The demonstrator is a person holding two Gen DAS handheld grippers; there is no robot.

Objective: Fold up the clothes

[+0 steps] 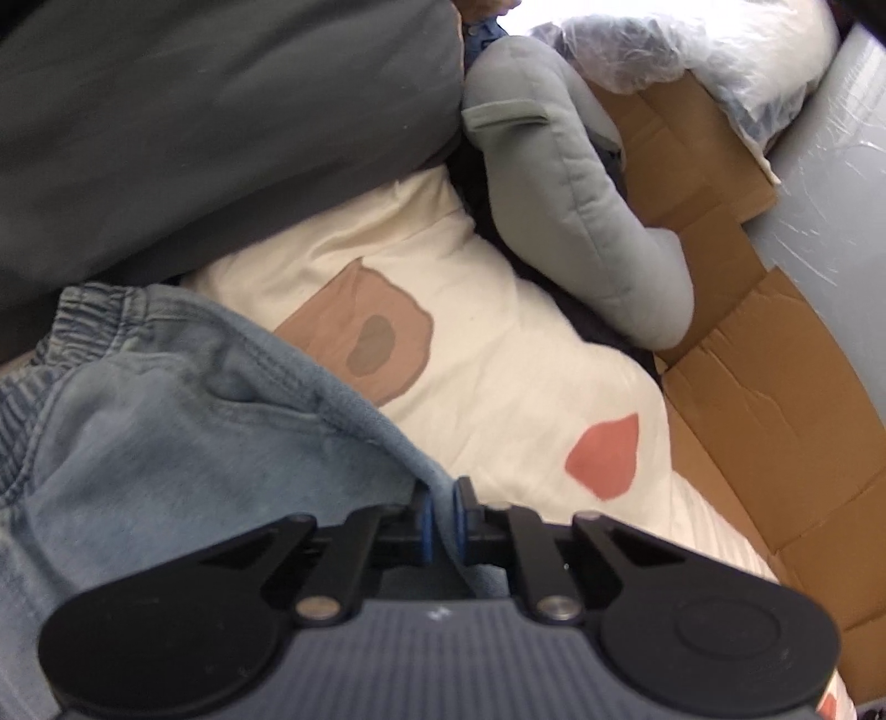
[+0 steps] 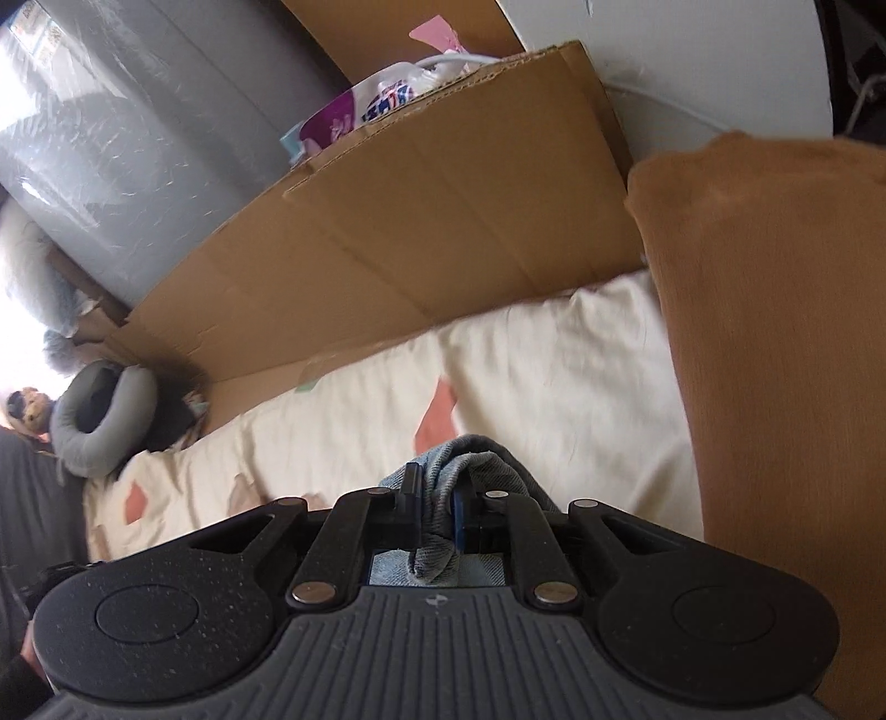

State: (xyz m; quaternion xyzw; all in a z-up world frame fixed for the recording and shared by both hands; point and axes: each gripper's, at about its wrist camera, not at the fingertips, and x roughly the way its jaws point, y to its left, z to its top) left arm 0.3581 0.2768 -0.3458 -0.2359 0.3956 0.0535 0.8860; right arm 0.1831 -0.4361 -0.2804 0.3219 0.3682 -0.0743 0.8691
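Light blue denim trousers with an elastic waistband lie on a cream bedspread printed with brown and pink patches. In the left wrist view they fill the lower left, and my left gripper is shut on a fold of their edge. The right wrist view shows another bunched bit of the same denim pinched in my right gripper, which is shut on it. The rest of the trousers is hidden below the gripper body there.
A dark grey cushion lies at the upper left and a grey neck pillow beyond the bedspread. Flattened cardboard lines the far side of the bed. An orange-brown cloth hangs at the right. A plastic-wrapped bundle sits on the cardboard.
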